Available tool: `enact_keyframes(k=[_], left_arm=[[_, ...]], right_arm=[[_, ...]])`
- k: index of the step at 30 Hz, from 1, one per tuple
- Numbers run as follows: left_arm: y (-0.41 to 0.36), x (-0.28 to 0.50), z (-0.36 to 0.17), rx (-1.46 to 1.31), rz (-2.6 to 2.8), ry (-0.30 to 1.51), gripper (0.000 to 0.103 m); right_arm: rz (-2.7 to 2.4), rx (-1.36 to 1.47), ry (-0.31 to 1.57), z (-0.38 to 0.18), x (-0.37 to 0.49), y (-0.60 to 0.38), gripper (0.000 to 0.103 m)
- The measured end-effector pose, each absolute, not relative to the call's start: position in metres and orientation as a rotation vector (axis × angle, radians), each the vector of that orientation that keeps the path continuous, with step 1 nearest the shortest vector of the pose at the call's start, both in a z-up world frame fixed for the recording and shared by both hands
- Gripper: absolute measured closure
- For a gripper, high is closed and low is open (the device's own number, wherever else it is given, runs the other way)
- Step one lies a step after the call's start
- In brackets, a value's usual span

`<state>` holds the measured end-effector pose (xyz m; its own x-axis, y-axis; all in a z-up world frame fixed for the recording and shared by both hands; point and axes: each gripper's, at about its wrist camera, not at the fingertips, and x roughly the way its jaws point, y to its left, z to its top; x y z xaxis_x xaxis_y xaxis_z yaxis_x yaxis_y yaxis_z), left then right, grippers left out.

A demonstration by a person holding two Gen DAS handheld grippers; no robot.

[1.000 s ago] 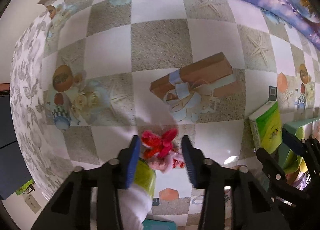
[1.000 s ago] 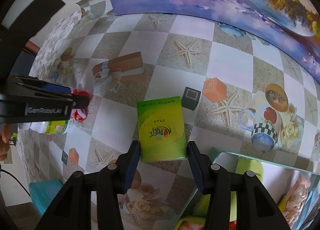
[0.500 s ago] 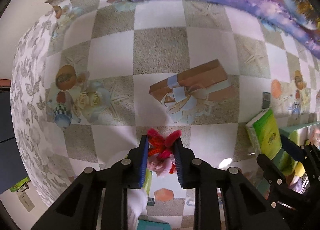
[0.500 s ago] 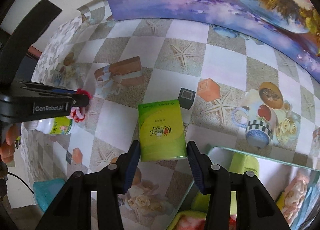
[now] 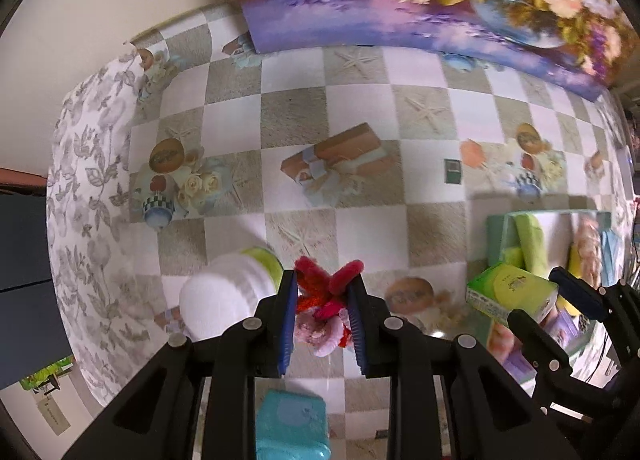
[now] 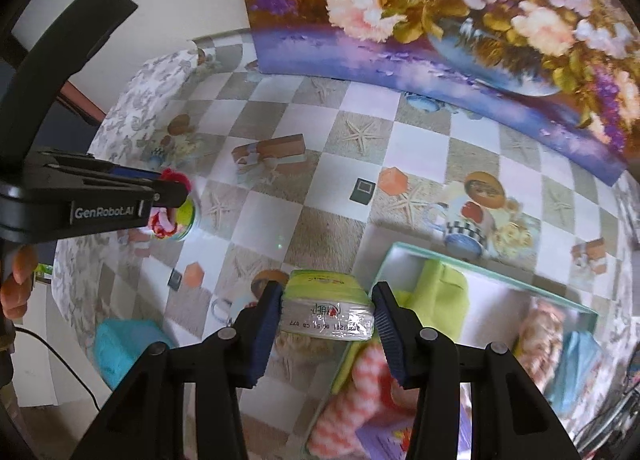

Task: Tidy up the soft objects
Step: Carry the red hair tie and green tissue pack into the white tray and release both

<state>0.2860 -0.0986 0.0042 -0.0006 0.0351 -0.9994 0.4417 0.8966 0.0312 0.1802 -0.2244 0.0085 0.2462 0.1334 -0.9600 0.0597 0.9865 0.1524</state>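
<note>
At nine o'clock in the right wrist view, the left gripper (image 6: 170, 196) pinches a fuzzy pipe-cleaner flower (image 5: 326, 300), red and pink with a pale pink bloom, lifted clear of the checkered tablecloth (image 5: 360, 108); a white bottle with a green label (image 5: 232, 292) stands just beside it. At six o'clock, the right gripper (image 6: 326, 330) clamps a green tissue pack (image 6: 326, 312) with a clear-wrapped white end, at the near left edge of the teal-rimmed box (image 6: 488, 272) of soft items.
</note>
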Motion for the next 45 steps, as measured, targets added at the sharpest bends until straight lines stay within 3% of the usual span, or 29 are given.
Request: enact_keyframes(k=[22,45], left_arm=[[-0.17,0.171,0.041,0.451,-0.498,1.517,0.077],[-0.215,0.089,-0.034,0.533,-0.582,1.58,0.077]], right_arm=[[-0.113,0.18,1.321,0.06,0.079,-0.297,0.054],[-0.187,0.197,1.51,-0.002,-0.002,-0.342,0.054]])
